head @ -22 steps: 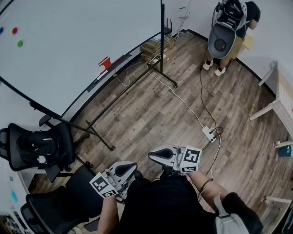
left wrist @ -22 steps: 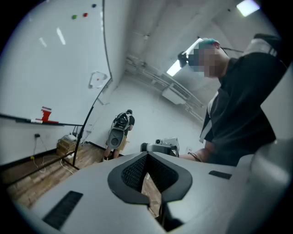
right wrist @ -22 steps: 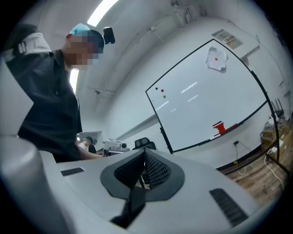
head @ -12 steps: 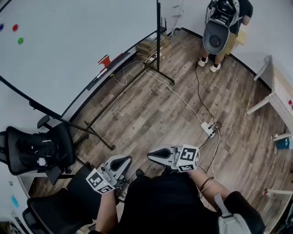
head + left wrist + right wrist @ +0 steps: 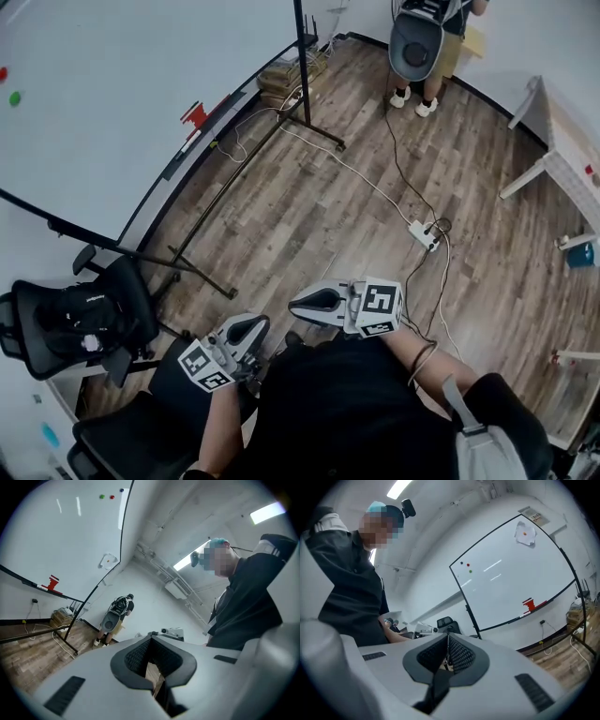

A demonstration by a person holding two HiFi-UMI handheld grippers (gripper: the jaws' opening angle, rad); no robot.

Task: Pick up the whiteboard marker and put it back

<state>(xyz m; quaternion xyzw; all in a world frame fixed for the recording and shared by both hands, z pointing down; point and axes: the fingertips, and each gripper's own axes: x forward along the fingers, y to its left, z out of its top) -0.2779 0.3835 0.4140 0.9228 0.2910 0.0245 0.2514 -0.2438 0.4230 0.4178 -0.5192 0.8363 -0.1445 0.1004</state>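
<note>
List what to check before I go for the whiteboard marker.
1. Left gripper empty: ok, jaws together, nothing between them.
2. Right gripper empty: ok, jaws together on nothing.
3. Jaws open for a grab: not ok, both are shut.
4. Marker found: cannot tell. A pale stick lies on the whiteboard ledge by a red block, but it is too small to be sure.
5. Trip hazards: not ok. A cable and a power strip lie on the floor ahead.

From my left gripper [image 5: 242,330], the chair [image 5: 80,314] sits just left and the whiteboard [image 5: 122,103] well ahead. The power strip [image 5: 422,234] lies ahead-right of my right gripper [image 5: 309,302], a person [image 5: 422,42] far beyond.
</note>
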